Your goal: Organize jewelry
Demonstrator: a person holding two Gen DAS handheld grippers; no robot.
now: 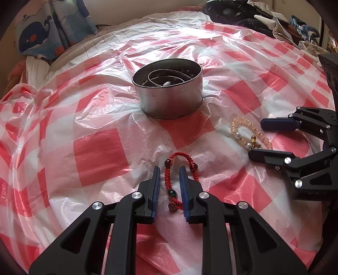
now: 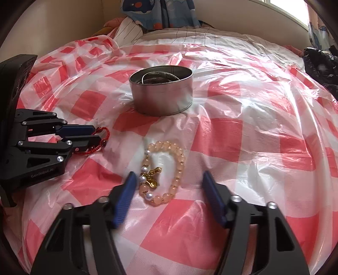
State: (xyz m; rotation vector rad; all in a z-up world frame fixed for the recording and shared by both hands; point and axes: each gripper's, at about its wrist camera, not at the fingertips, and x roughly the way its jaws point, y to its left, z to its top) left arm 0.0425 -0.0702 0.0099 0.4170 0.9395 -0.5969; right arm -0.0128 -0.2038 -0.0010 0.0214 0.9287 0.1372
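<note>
A red braided bracelet (image 1: 172,182) with dark and green beads lies on the checked plastic sheet, one strand between my left gripper's (image 1: 170,169) blue pads, which stand open with a gap on each side. It also shows in the right wrist view (image 2: 101,137). A peach bead bracelet (image 2: 164,169) with pearls and a gold charm lies between the wide-open fingers of my right gripper (image 2: 168,176); it also shows in the left wrist view (image 1: 248,133). A round metal tin (image 1: 168,88) stands behind both, with coiled jewelry and a pale bead inside.
The red-and-white checked plastic sheet (image 1: 99,152) covers a bed and is wrinkled. A whale-print fabric (image 1: 42,31) and striped bedding lie at the far left, dark clothes (image 1: 243,14) at the far right. A wall runs behind.
</note>
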